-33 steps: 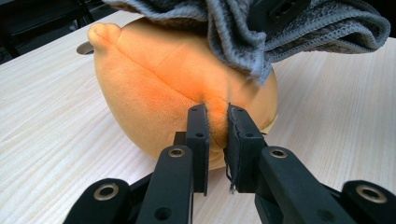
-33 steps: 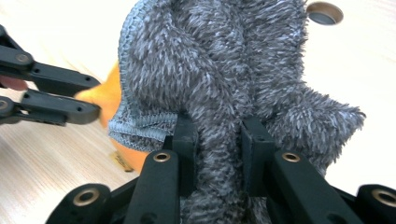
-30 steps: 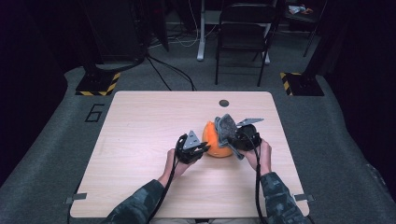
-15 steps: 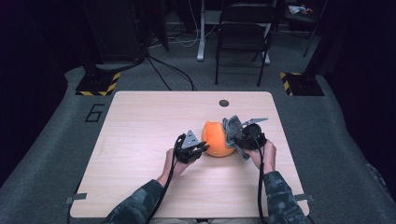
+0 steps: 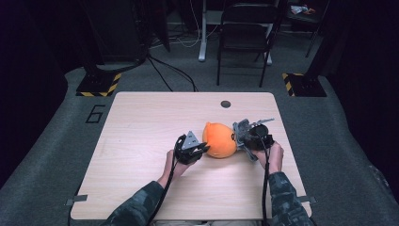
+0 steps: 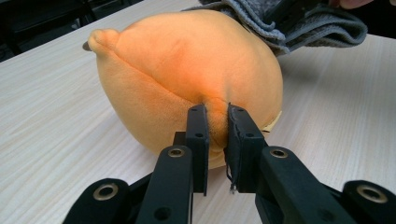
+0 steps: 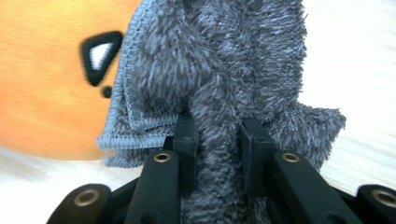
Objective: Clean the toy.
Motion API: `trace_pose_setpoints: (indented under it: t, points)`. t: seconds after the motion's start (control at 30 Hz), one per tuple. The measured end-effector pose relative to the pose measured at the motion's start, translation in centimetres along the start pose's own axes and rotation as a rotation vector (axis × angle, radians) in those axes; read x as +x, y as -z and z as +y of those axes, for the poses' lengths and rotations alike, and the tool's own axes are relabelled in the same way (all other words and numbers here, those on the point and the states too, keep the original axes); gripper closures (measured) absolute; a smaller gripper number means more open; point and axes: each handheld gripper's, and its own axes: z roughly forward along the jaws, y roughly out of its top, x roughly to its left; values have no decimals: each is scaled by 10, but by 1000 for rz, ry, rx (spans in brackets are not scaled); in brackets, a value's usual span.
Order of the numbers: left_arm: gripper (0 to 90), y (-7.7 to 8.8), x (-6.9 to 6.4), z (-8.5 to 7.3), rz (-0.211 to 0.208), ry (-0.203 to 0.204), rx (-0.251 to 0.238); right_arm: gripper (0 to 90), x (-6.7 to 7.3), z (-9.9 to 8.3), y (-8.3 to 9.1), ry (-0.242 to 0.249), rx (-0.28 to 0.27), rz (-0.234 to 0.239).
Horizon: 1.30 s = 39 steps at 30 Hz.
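1. We saw the left gripper [image 6: 215,140] clenched on a pinch of the orange plush [image 6: 187,79], holding it steady on the table [image 5: 141,141].
2. The right gripper [image 7: 218,140] grasped a bunched grey cloth [image 7: 233,60], pressed against the plush's face beside a black eye mark [image 7: 100,56].
3. We judged the step in hand to be wiping the plush with the cloth.
4. The next move, we thought, called for dragging the cloth across the fabric while the left grip kept the toy from rolling.
5. The plush [image 5: 219,140] sat right of the table's centre, between both grippers.
6. The tabletop was pale wood grain with a dark round hole [image 5: 226,104] near its far edge.
7. Beyond lay grey carpet, a folding chair [image 5: 245,37], floor cables and darkness.
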Motion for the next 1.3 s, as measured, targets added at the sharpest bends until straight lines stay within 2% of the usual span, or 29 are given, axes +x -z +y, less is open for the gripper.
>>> trace_pose_setpoints:
  t: [0.03,0.1,0.17,0.2,0.23,0.27,0.3,0.43,0.5,0.6,0.67,0.73,0.83,0.93,1.0,1.1,1.3]
  points:
    - [797,0,1,0,1,3,0,718,0,3,6,-6,-22,3]
    - [797,0,0,0,1,-3,1,718,4,8,14,16,-54,13]
    - [796,0,0,0,-1,-3,1,717,12,14,22,35,-93,46]
    - [796,0,-1,0,0,-4,-1,717,12,14,22,35,-93,46]
    - [796,0,-2,1,3,-11,-1,717,24,20,28,55,-121,94]
    - [796,0,-2,1,3,-11,-1,717,24,20,28,55,-121,94]
    - [796,1,-3,1,1,-18,2,717,39,24,32,84,-141,139]
    - [796,2,-7,1,4,-29,5,717,60,27,35,130,-148,171]
    - [796,2,-8,1,2,-37,5,716,68,29,34,167,-156,171]
    - [796,2,-9,0,2,-37,3,716,77,30,31,196,-163,178]
    - [796,2,-9,1,5,-38,4,716,80,30,30,193,-160,177]
    - [796,1,-10,1,7,-38,-1,716,86,28,26,213,-170,164]
    - [796,1,-10,1,8,-35,-3,714,87,26,20,224,-183,169]
    - [796,0,-10,0,7,-35,-2,714,87,26,17,235,-173,169]
    - [796,1,-10,0,3,-33,-3,714,89,25,16,245,-171,142]
    - [796,1,-10,0,2,-35,-1,715,89,25,16,265,-160,129]
    - [796,2,-9,-1,5,-36,-3,715,86,26,17,263,-140,128]
